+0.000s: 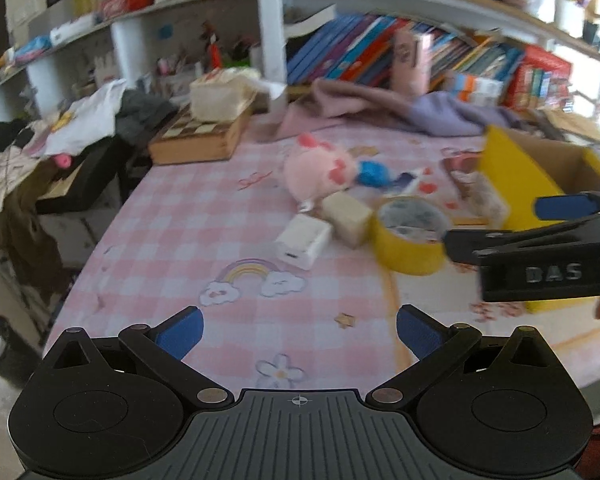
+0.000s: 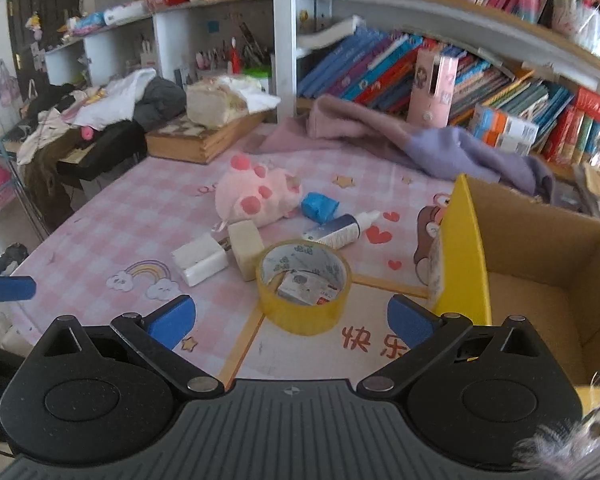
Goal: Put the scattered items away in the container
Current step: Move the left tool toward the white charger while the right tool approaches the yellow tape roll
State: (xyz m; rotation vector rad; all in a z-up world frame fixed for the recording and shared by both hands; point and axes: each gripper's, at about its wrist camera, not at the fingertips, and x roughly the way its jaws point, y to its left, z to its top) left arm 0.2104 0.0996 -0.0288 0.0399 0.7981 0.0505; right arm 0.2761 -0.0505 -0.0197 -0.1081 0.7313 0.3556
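On the pink checked tablecloth lie a pink plush toy, a blue packet, a small bottle, a beige block, a white charger and a yellow tape roll with a small box inside it. An open cardboard box with yellow flaps stands at the right. My right gripper is open and empty just in front of the tape roll. My left gripper is open and empty, short of the charger and the tape roll. The right gripper shows at the right of the left wrist view.
A wooden chess box with a beige pouch on it sits at the table's far left. Pink and purple cloths lie at the back. Bookshelves rise behind. A clothes pile lies left of the table.
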